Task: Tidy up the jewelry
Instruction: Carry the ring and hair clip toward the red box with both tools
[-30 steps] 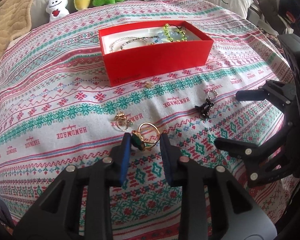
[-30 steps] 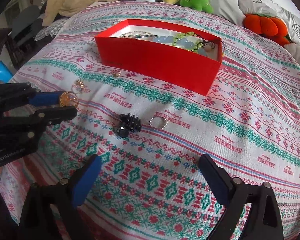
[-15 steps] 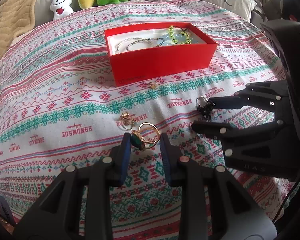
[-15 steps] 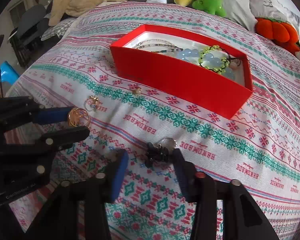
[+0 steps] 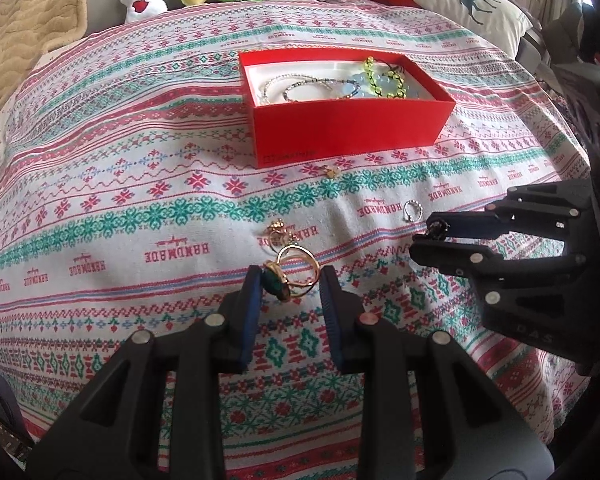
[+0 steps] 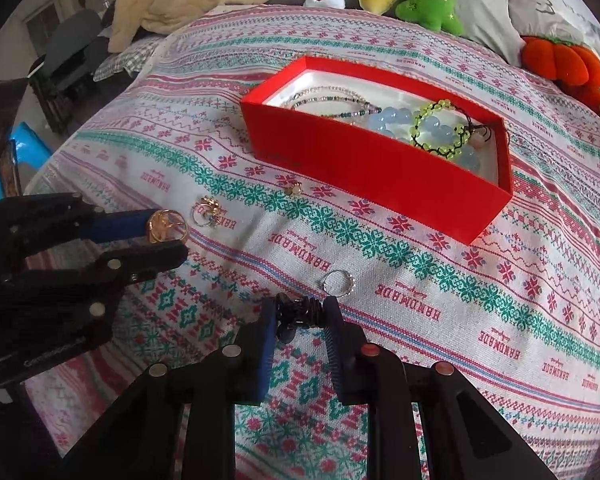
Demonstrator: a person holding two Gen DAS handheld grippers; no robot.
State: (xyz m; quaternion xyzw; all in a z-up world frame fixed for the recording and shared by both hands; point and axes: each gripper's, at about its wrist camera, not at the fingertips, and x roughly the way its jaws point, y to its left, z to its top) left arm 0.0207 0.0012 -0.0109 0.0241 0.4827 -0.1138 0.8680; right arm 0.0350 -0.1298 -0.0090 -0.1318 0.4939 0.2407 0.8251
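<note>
1. Already put away, going by what's in view: bead strands and 2 chunkier bracelets (1 pale blue, 1 yellow-green) are lying inside the red box (image 5: 352, 128), which sits toward the far middle of the patterned bedspread (image 5: 100, 184).

2. Left gripper (image 5: 288, 280) is clamped on a gold ring w/ a green stone (image 5: 290, 276); the ring is pinched btwn the blue pads, and it looks lifted just clear of the fabric, tho that can't be confirmed.

3. Right gripper (image 6: 302, 316): jaws have just been closing, and a black clip-like piece (image 6: 300, 314) is now squeezed btwn the pads, near the front-right part of the spread. Exact type of jewelry can't be made out, too dark and lumpy.

4. Still loose on the spread: a silver ring (image 6: 336, 283) right by the right gripper's tips, a small gold cluster piece (image 5: 278, 232) just beyond the left gripper, and a tiny gold stud-ish thing (image 5: 332, 171) close to the box's front wall.

5. So roughly halfway, judged from this: 2 items gripped but not boxed, 3 untouched.

6. Hidden/unclear: box contents are partly blocked by its near wall, the box's right end is a tangle, and the bedspread's near edge is covered by the gripper bodies. No hands in view.
</note>
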